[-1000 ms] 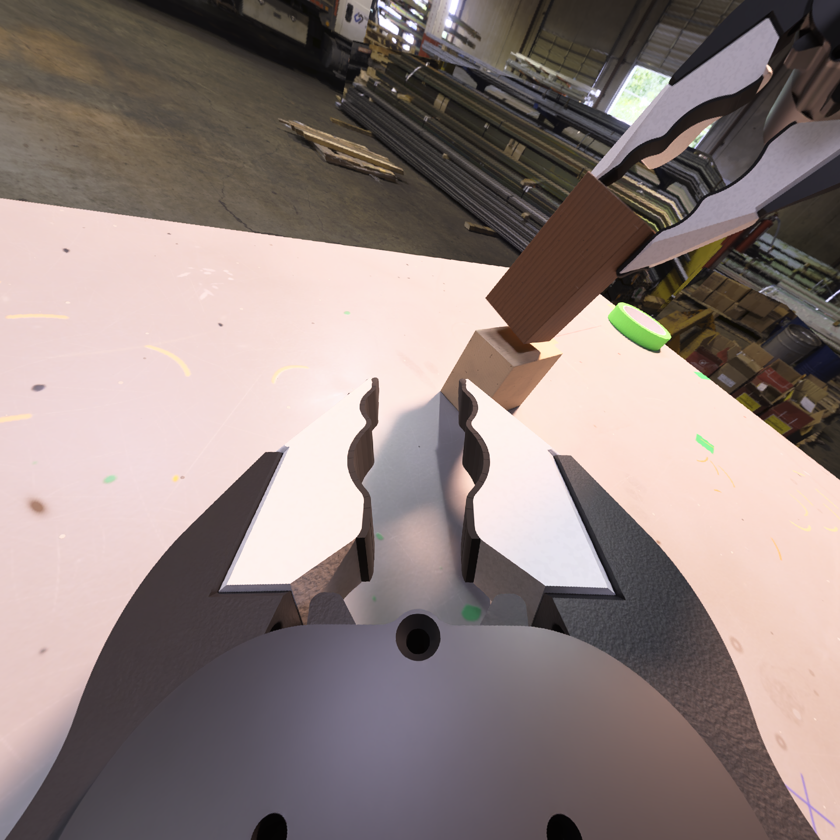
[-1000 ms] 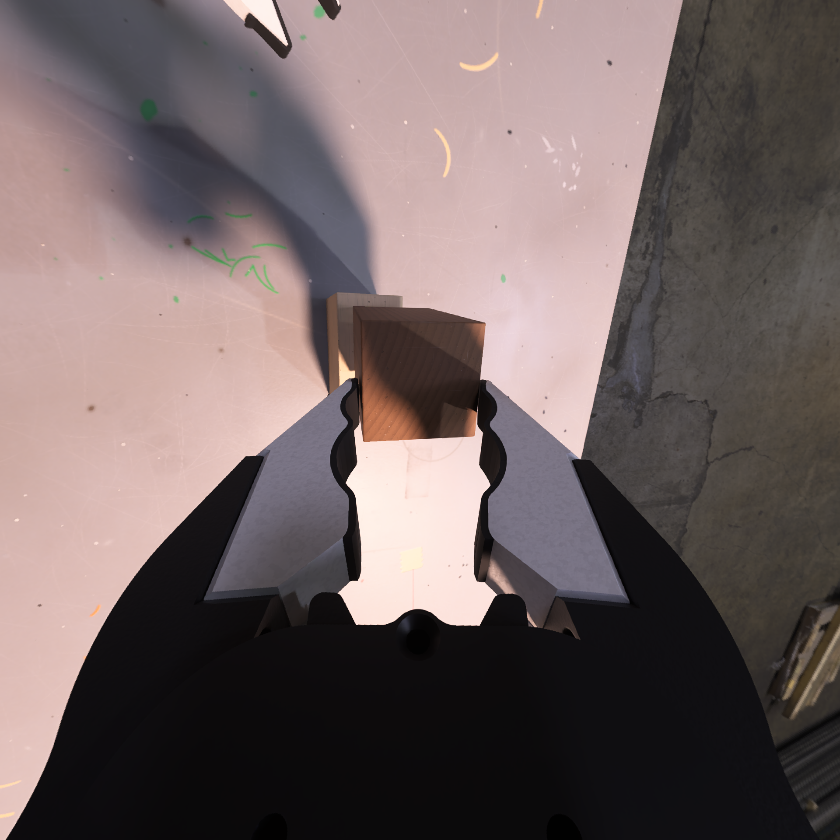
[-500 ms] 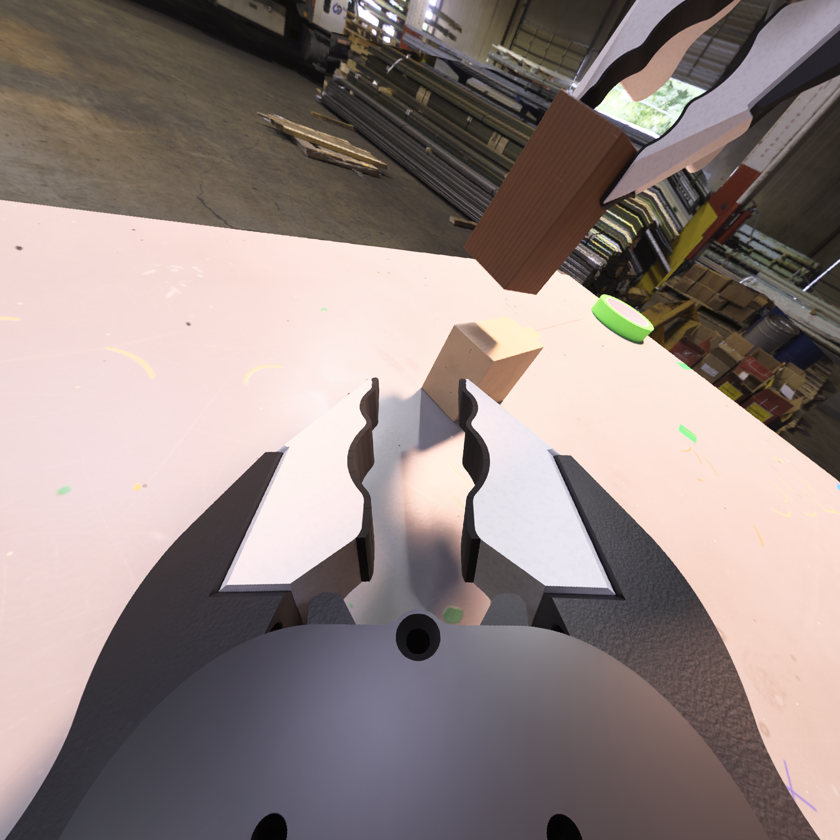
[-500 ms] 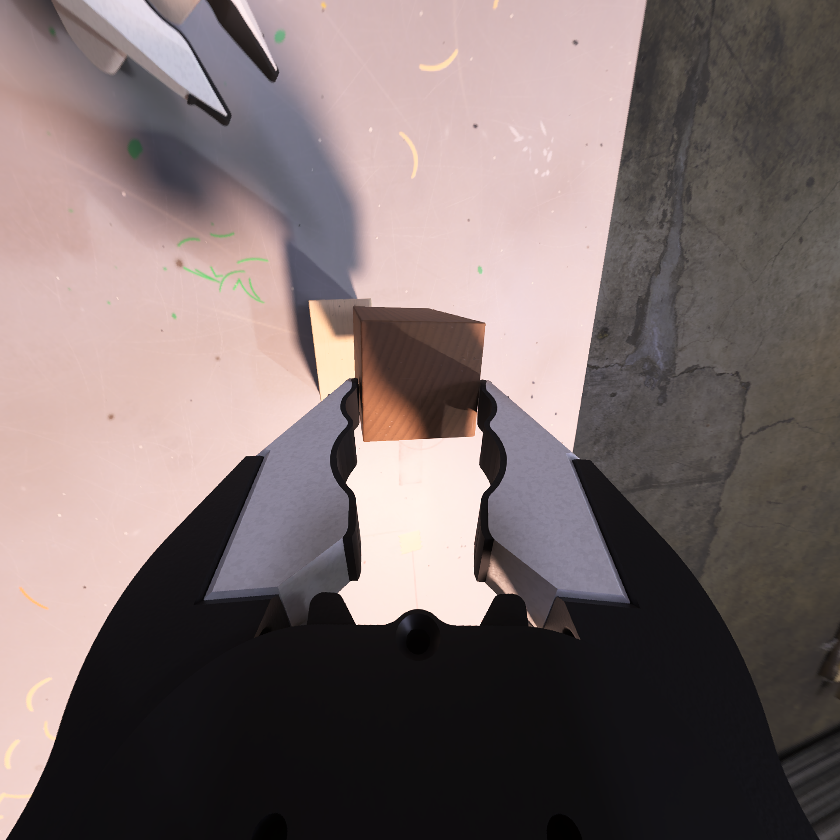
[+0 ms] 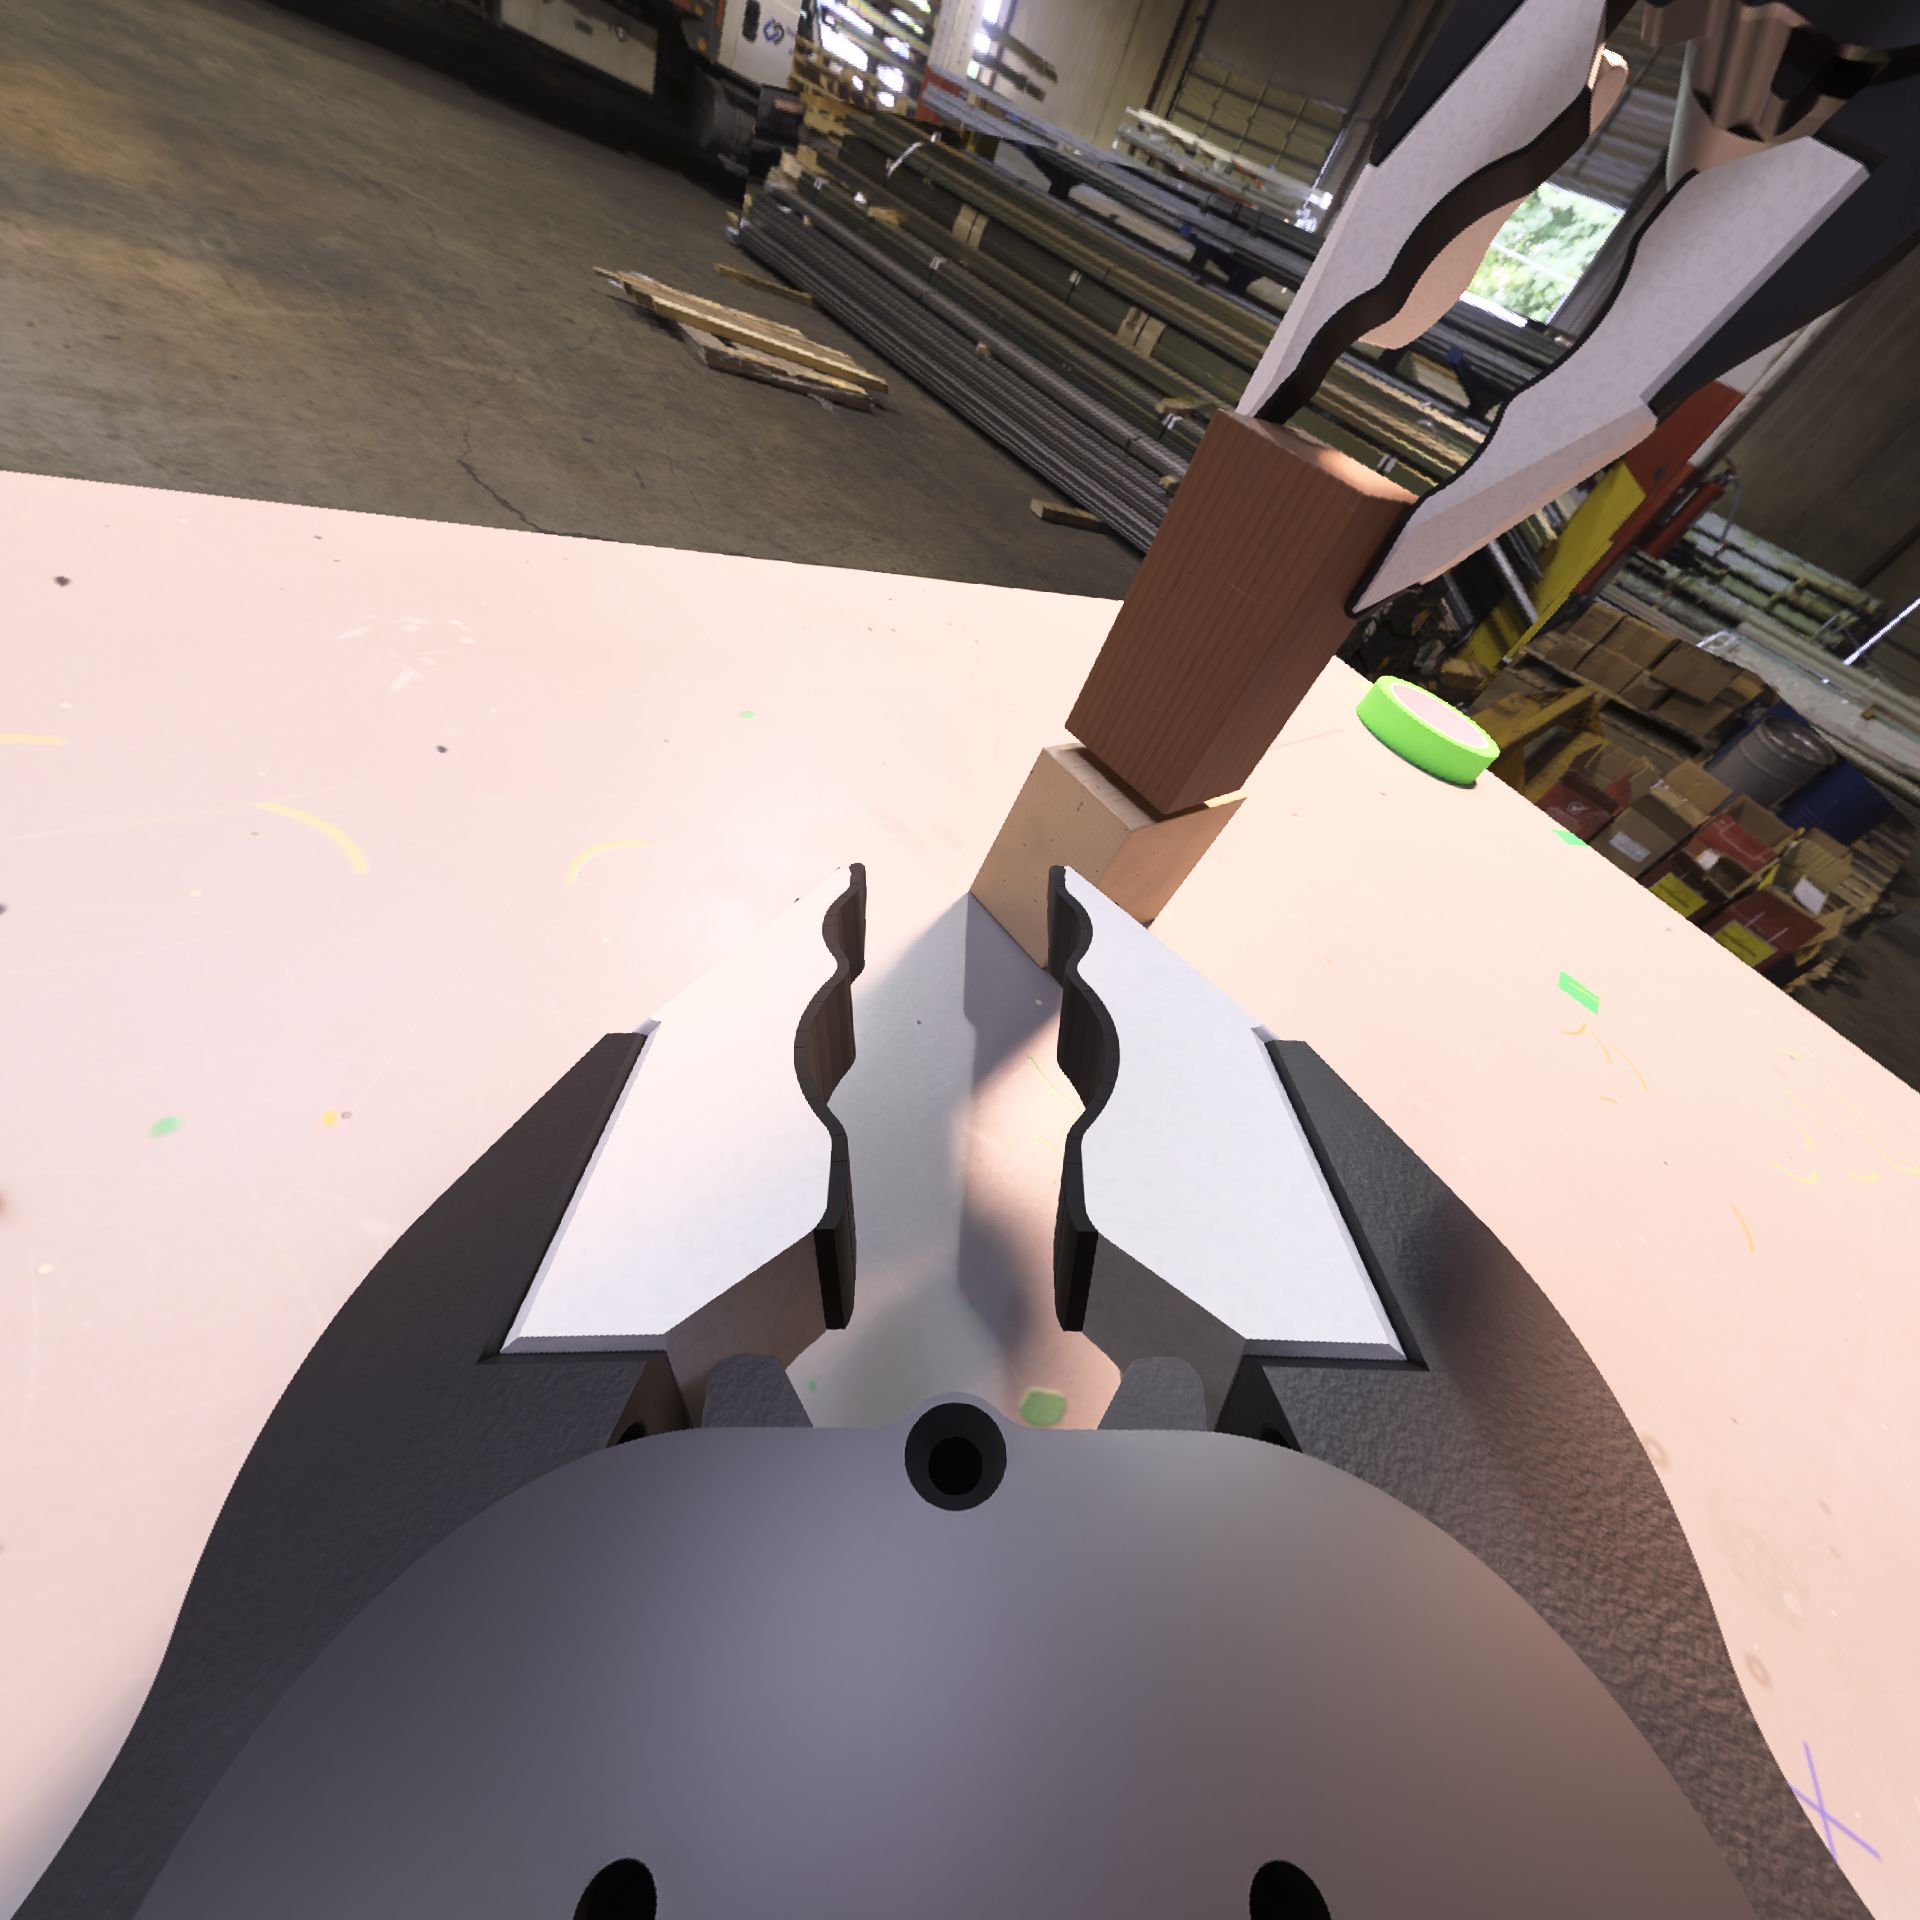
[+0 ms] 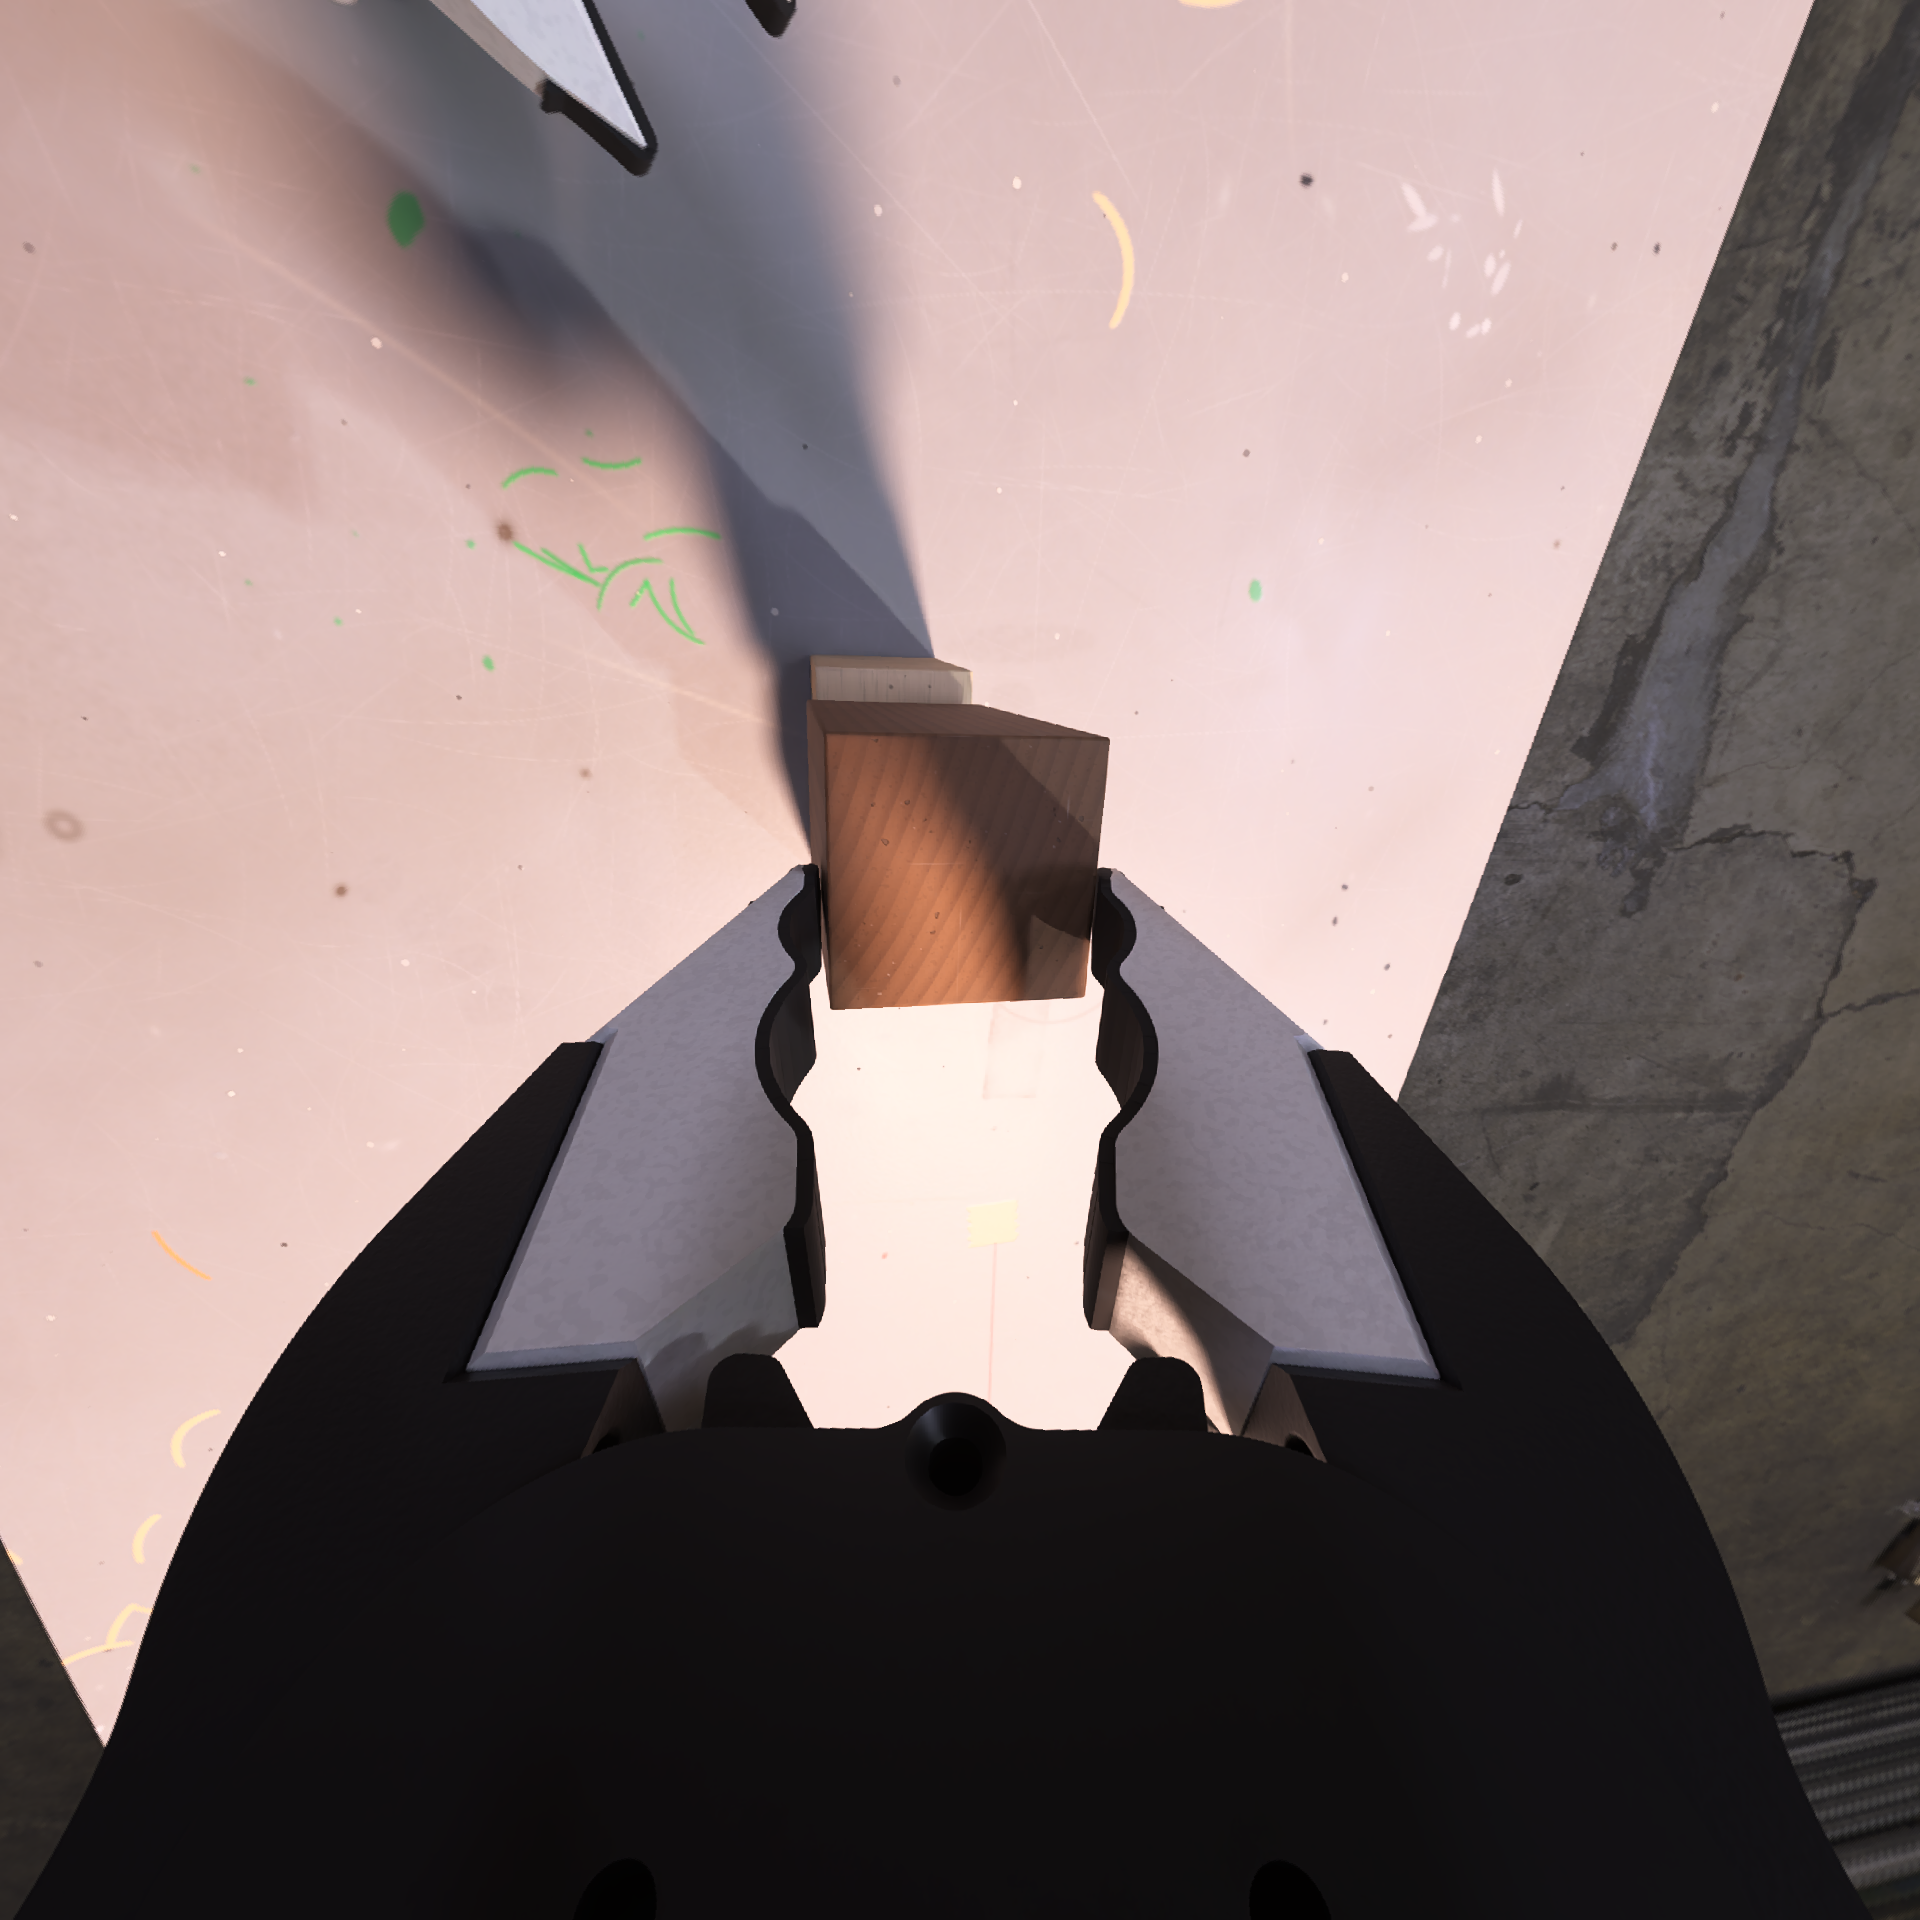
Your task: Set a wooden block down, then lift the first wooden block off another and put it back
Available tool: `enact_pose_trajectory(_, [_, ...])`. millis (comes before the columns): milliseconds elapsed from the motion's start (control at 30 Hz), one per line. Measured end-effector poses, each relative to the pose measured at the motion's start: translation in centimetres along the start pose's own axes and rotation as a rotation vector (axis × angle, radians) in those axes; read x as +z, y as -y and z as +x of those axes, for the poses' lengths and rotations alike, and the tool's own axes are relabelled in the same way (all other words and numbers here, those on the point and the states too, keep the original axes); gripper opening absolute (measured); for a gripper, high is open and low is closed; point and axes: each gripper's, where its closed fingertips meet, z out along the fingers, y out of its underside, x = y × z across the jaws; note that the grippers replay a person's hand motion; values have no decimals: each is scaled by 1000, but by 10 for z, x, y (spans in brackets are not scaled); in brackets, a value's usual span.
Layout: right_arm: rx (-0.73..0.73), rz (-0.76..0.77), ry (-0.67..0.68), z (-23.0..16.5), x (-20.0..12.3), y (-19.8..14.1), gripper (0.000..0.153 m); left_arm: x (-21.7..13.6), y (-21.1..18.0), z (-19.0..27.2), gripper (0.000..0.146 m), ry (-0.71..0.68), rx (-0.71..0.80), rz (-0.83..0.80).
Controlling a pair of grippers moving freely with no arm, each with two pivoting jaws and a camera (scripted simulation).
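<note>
A dark brown wooden block [image 5: 1216,634] is held by my right gripper [image 6: 956,894], which is shut on it from above. The block's lower end rests on or just over a pale wooden block [image 5: 1081,847] that stands on the pink table [image 5: 416,727]. In the right wrist view the dark block [image 6: 956,862] covers most of the pale block [image 6: 888,681]. My left gripper [image 5: 954,883] is open and empty, low over the table, its fingertips just in front of the pale block. The right gripper also shows in the left wrist view [image 5: 1351,499].
A green tape roll [image 5: 1429,727] lies near the table's far right edge. The table edge [image 6: 1621,582] runs close to the right of the blocks, with concrete floor beyond. Left-gripper fingertips [image 6: 603,104] show at the top left of the right wrist view.
My right gripper lifted the dark block well above the pale block half a second ago and has now lowered it back onto or just over it. The left gripper stayed open nearby.
</note>
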Motion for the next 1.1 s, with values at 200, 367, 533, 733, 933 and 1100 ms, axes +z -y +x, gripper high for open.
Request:
enact_pose_trajectory(200, [18,4,-21,2,-1,-4,52,0,-1,0,35,0,2,-5])
enact_pose_trajectory(367, [41,15,-24,1,-1,-6,52,3,-1,0,35,-3,1,-8])
enact_pose_trajectory(533, [39,14,-21,-1,3,-7,52,3,-1,0,35,-1,2,-11])
enact_pose_trajectory(733, [37,12,-21,-1,3,-6,52,4,-1,0,35,-1,3,-13])
enact_pose_trajectory(933, [49,11,-16,0,4,-6,52,3,-2,0,35,-1,4,-14])
enact_pose_trajectory(1100, [52,11,-20,0,3,-6,52,4,-2,0,35,-1,3,-14])
